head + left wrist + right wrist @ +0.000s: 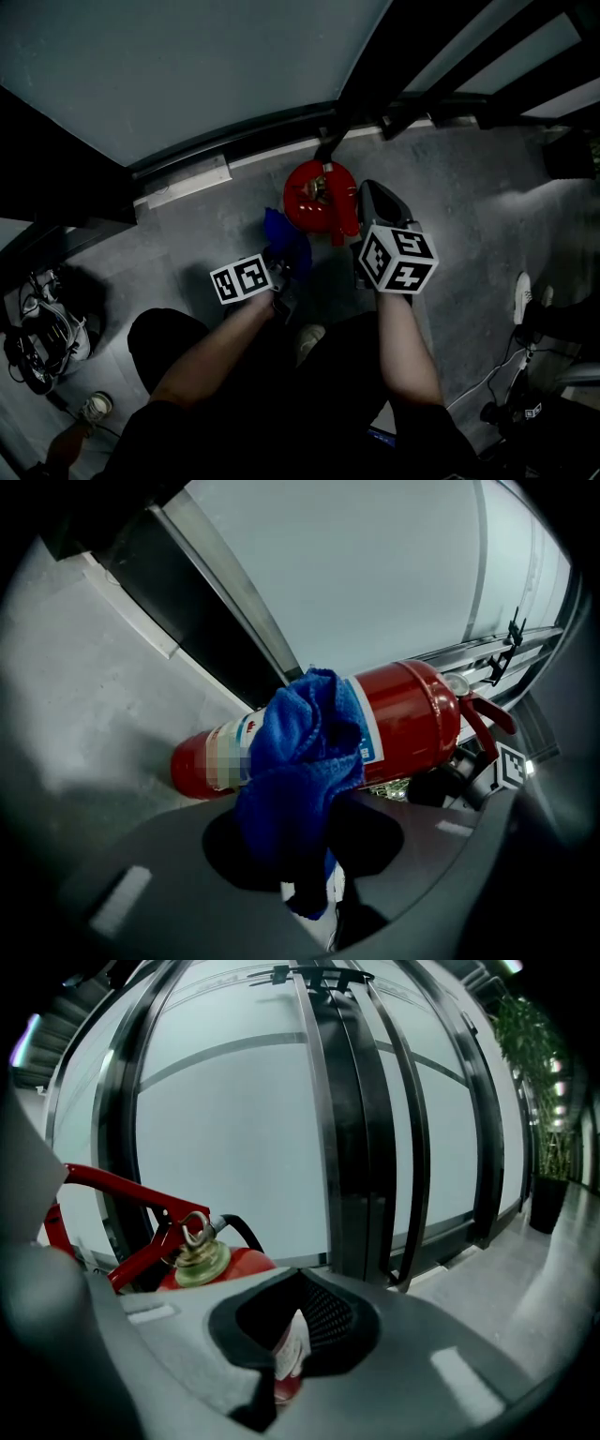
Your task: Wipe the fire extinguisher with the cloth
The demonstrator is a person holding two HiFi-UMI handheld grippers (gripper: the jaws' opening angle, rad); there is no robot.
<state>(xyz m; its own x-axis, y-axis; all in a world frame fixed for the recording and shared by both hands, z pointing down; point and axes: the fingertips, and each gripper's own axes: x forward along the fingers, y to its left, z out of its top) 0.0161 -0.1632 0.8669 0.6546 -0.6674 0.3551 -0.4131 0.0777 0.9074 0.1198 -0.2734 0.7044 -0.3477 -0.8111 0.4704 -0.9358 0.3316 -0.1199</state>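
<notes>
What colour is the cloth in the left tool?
Blue. The cloth shows best in the left gripper view.

Red fire extinguisher [319, 199] upright at the foot of the glass wall [187, 75], blue cloth [286, 239] bunched against its side.
The fire extinguisher is a glossy red cylinder with a white label edged in blue, a red lever handle, a brass-coloured valve with a ring pin, and a black hose; it stands on end just in front of the glass wall. The cloth is bright blue and fuzzy, crumpled into folds, and covers part of the label on the flank turned away from the glass wall. Its lower tail is pinched between the jaws of the left gripper [314, 892].
</notes>
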